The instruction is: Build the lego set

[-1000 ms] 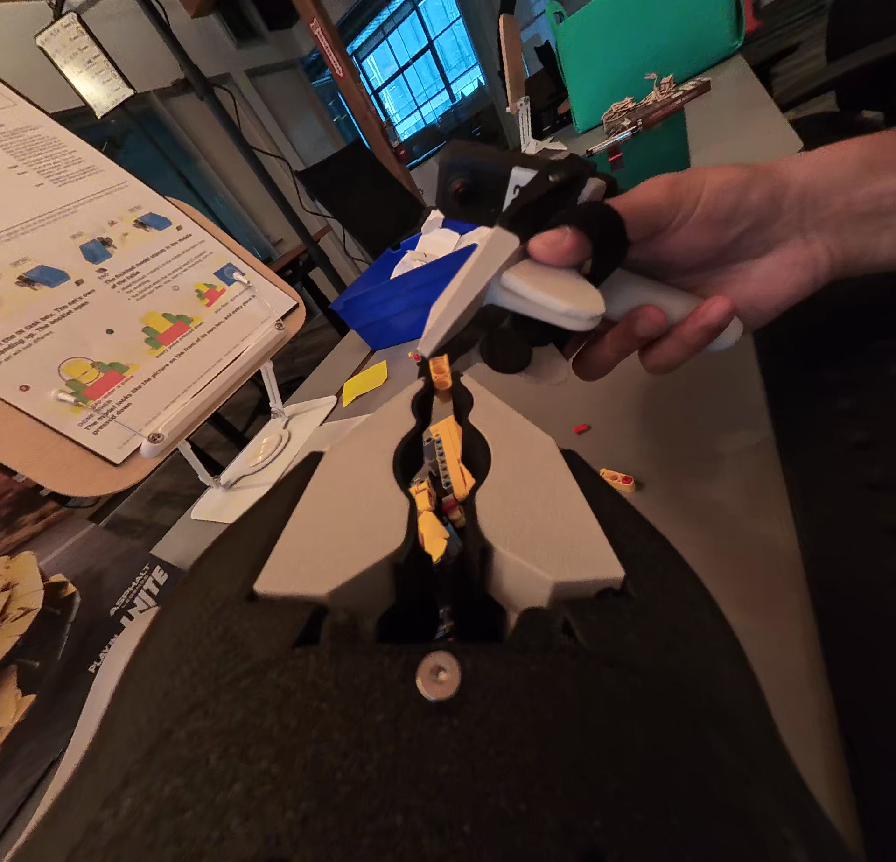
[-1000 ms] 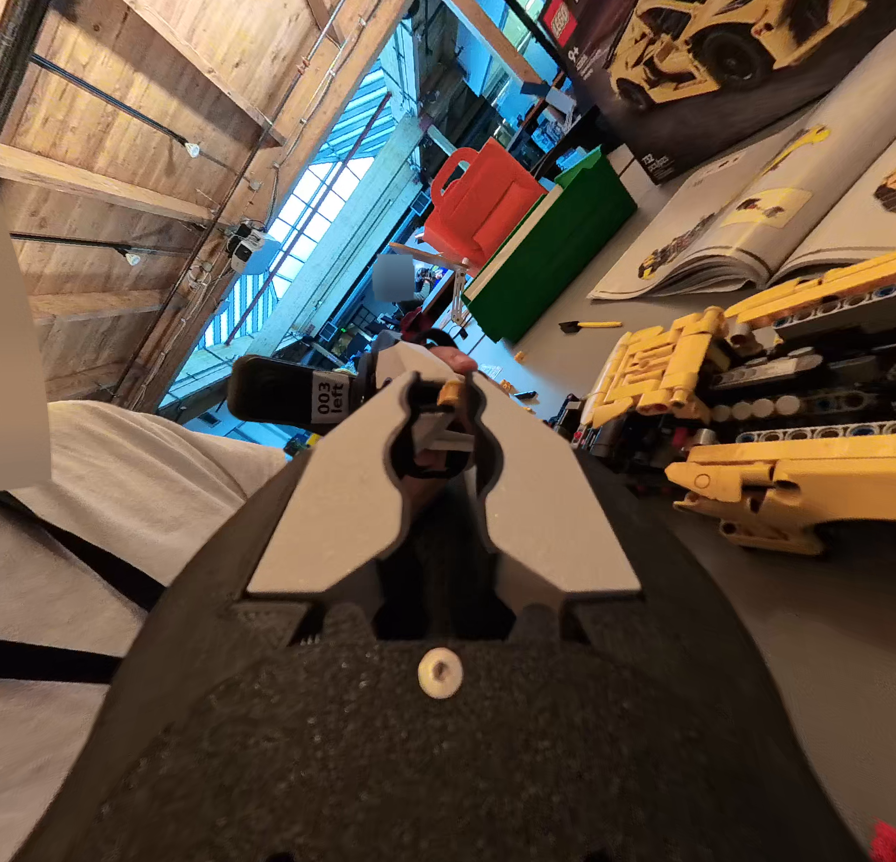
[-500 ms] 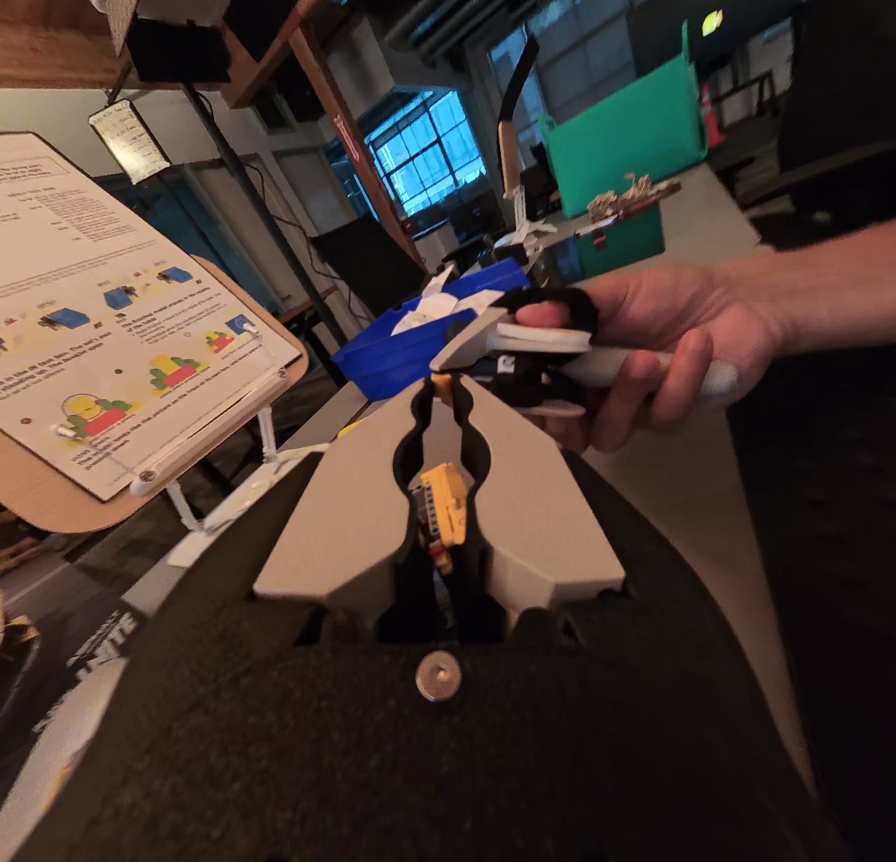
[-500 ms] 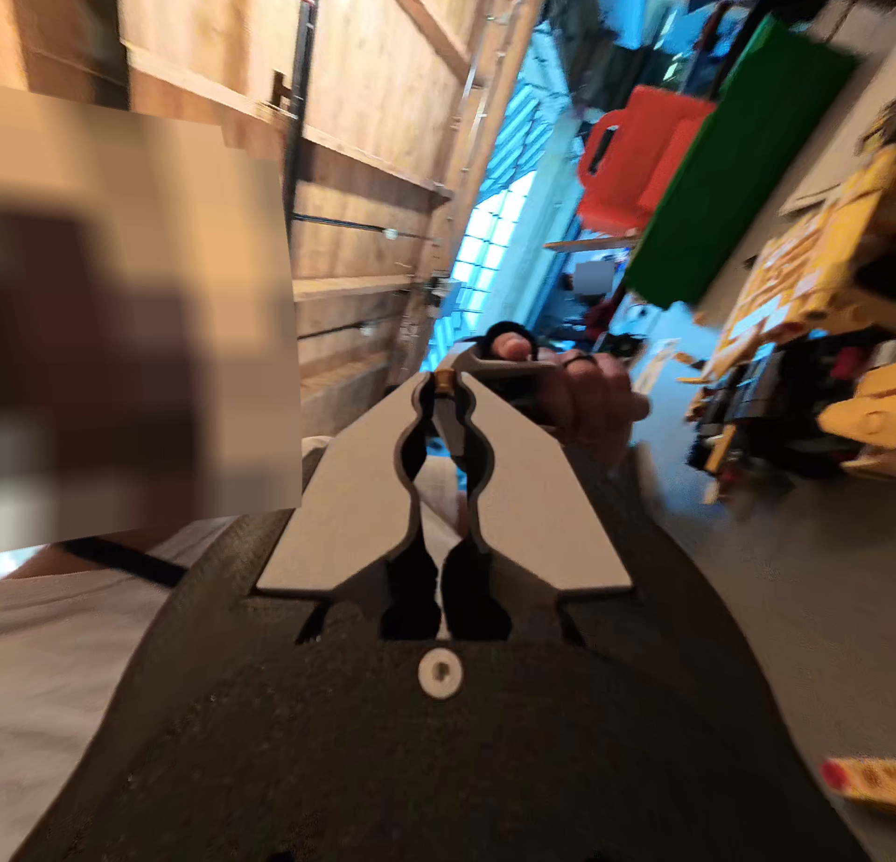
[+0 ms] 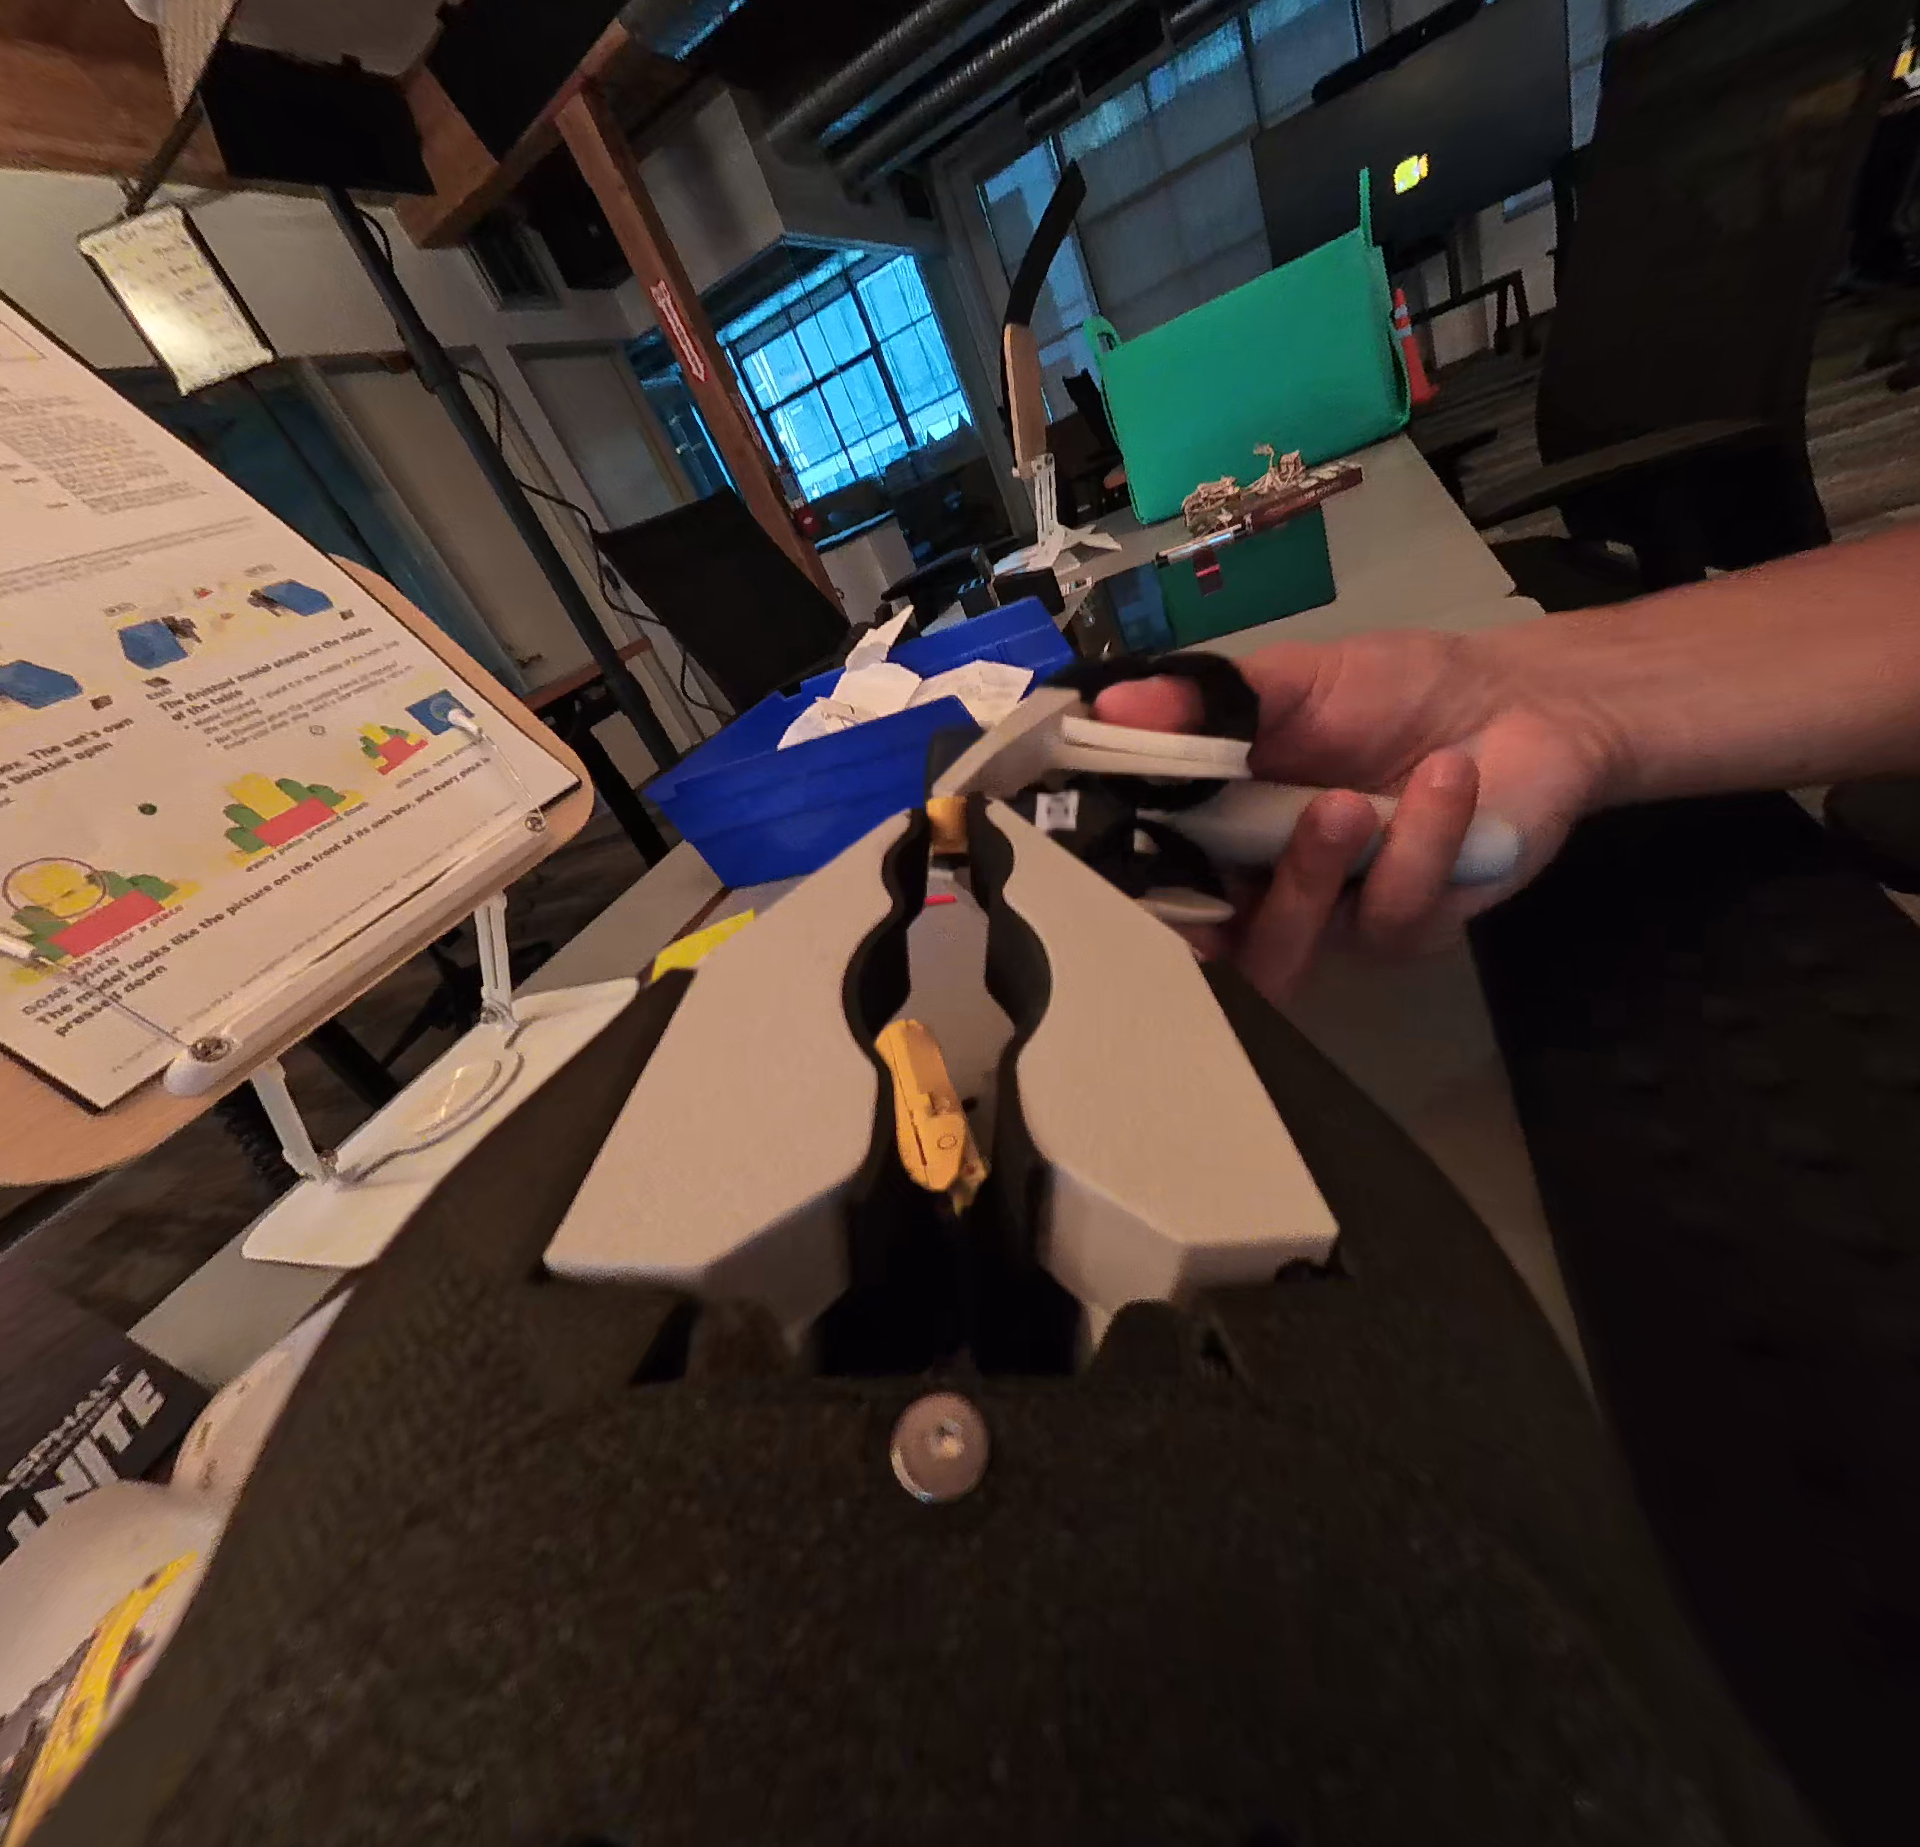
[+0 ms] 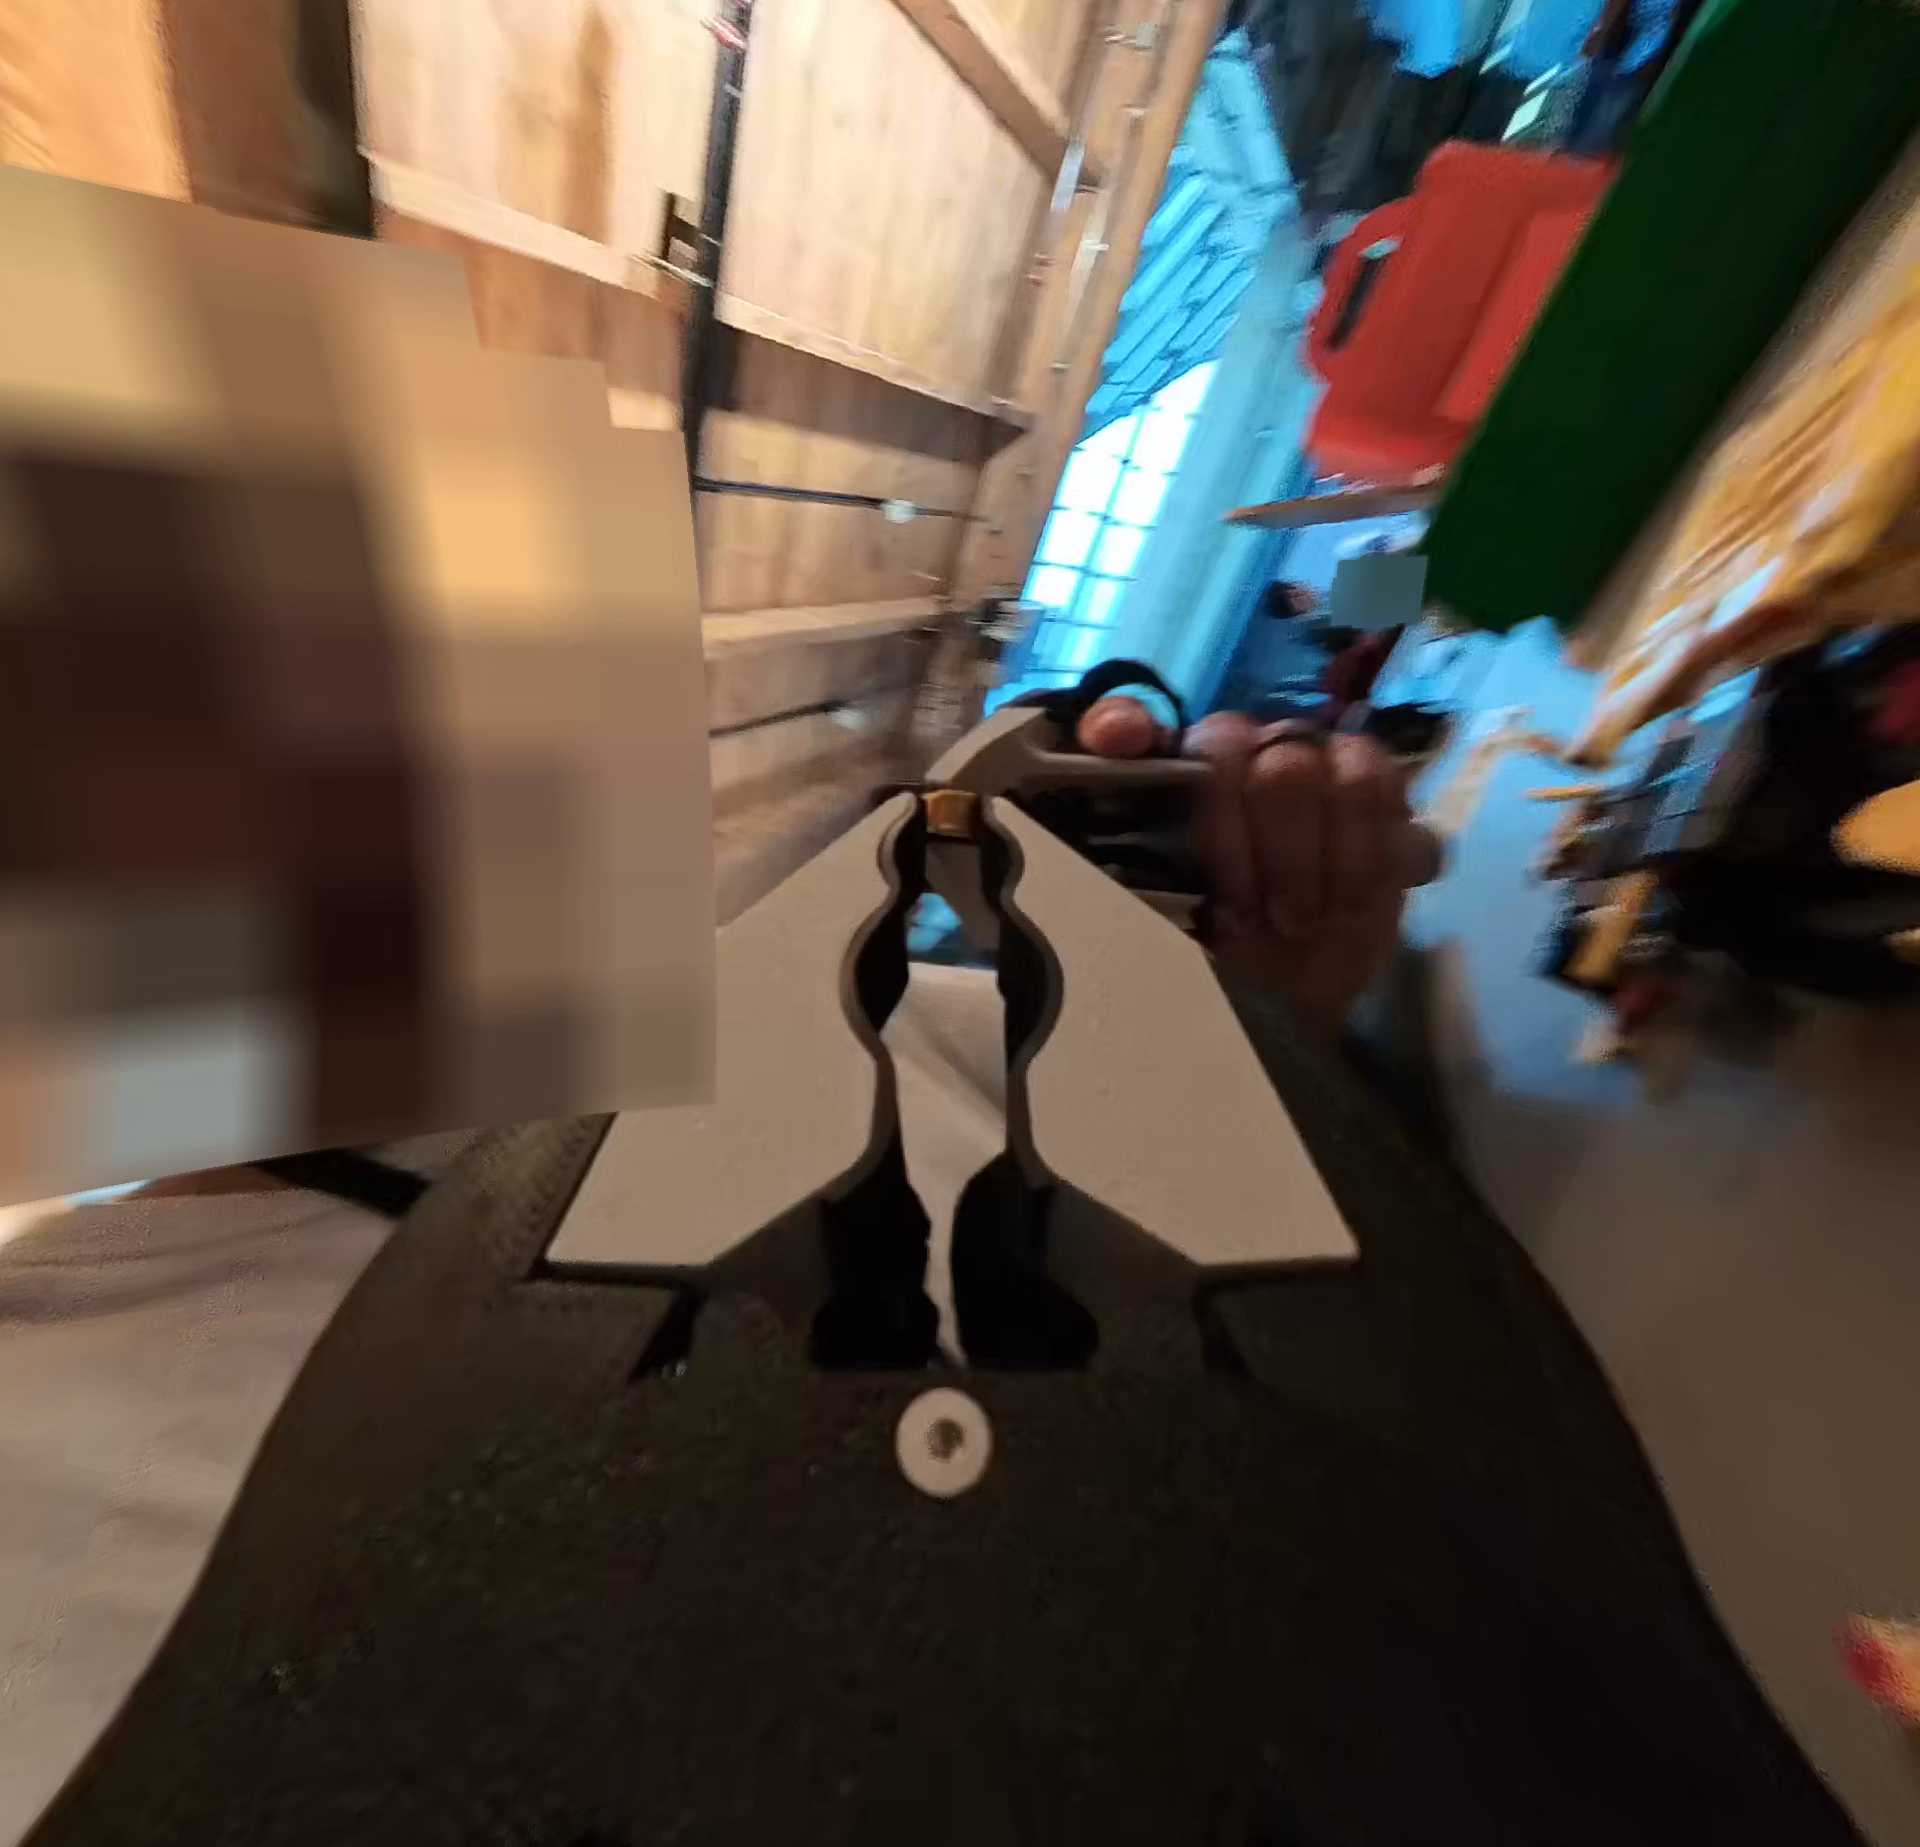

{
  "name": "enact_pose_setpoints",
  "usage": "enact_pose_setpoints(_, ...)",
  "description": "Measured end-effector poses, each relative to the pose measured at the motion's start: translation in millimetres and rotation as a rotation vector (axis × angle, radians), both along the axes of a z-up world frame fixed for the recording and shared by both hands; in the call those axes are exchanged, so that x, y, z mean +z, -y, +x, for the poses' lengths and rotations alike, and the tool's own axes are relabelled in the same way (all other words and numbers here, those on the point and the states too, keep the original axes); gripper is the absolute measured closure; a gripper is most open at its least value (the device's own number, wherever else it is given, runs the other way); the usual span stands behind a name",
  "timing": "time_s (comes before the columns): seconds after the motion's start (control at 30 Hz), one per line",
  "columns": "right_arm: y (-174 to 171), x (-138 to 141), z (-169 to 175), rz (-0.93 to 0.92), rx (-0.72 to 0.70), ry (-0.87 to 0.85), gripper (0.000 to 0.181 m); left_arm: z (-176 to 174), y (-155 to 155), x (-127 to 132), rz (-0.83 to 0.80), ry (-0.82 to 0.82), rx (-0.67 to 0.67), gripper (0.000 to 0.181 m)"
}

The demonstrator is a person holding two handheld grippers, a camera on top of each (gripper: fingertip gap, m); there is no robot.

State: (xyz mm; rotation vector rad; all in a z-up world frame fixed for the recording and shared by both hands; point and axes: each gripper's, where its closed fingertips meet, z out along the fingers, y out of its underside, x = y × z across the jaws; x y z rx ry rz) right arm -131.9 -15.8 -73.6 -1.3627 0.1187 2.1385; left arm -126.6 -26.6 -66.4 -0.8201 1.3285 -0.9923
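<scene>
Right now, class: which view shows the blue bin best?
The left wrist view. The blue bin sits sharp on the table beyond the left gripper, with white paper scraps inside. The right wrist view is motion-blurred and faces away; the bin does not appear there.

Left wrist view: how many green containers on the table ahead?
2: a tall green bag at the far end, a darker green box before it; more may be hidden.
</scene>
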Motion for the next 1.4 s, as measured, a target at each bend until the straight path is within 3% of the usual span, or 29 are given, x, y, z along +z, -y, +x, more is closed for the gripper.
enact_pose_setpoints(0.03,-2.8,-4.1,9.8,0.042,-0.07,0.103,0.169,0.8,-1.7,-2.1,-0.014,-0.017,0.007,0.174)
enact_pose_setpoints(0.1,-7.5,-13.7,40.3,0.152,-0.229,0.363,0.164,2.7,-8.7,-8.7,-0.064,-0.07,0.03,0.174)
enact_pose_setpoints(0.2,-10.0,-56.7,86.1,0.322,-0.399,1.019,0.159,4.8,-18.2,-17.4,-0.136,-0.127,0.052,0.174)
enact_pose_setpoints(0.27,2.3,-92.4,102.2,0.397,-0.301,1.393,0.155,6.0,-21.7,-20.3,-0.163,-0.141,0.063,0.174)
enact_pose_setpoints(0.33,17.9,-121.9,110.2,0.413,-0.142,1.608,0.152,6.6,-22.0,-21.6,-0.166,-0.148,0.065,0.174)
enact_pose_setpoints(0.5,35.3,-145.2,96.7,0.354,0.079,1.59,0.158,8.4,-20.3,-25.3,-0.163,-0.166,0.061,0.174)
enact_pose_setpoints(0.7,34.3,-157.2,94.6,0.346,0.094,1.597,0.159,7.7,-24.7,-26.2,-0.181,-0.168,0.069,0.174)
enact_pose_setpoints(0.87,43.7,-149.8,67.9,0.356,0.146,1.426,0.158,7.3,-25.9,-25.4,-0.197,-0.162,0.067,0.174)
enact_pose_setpoints(1.03,23.7,-136.0,91.3,0.522,0.078,1.532,0.161,7.4,-27.7,-27.5,-0.202,-0.17,0.072,0.174)
enact_pose_setpoints(1.17,19.4,-141.8,100.9,0.425,0.225,1.61,0.16,8.2,-29.3,-30.7,-0.201,-0.183,0.079,0.174)
enact_pose_setpoints(1.4,22.0,-153.4,99.5,0.3,0.226,1.807,0.167,9.9,-35.8,-40.1,-0.212,-0.228,0.11,0.174)
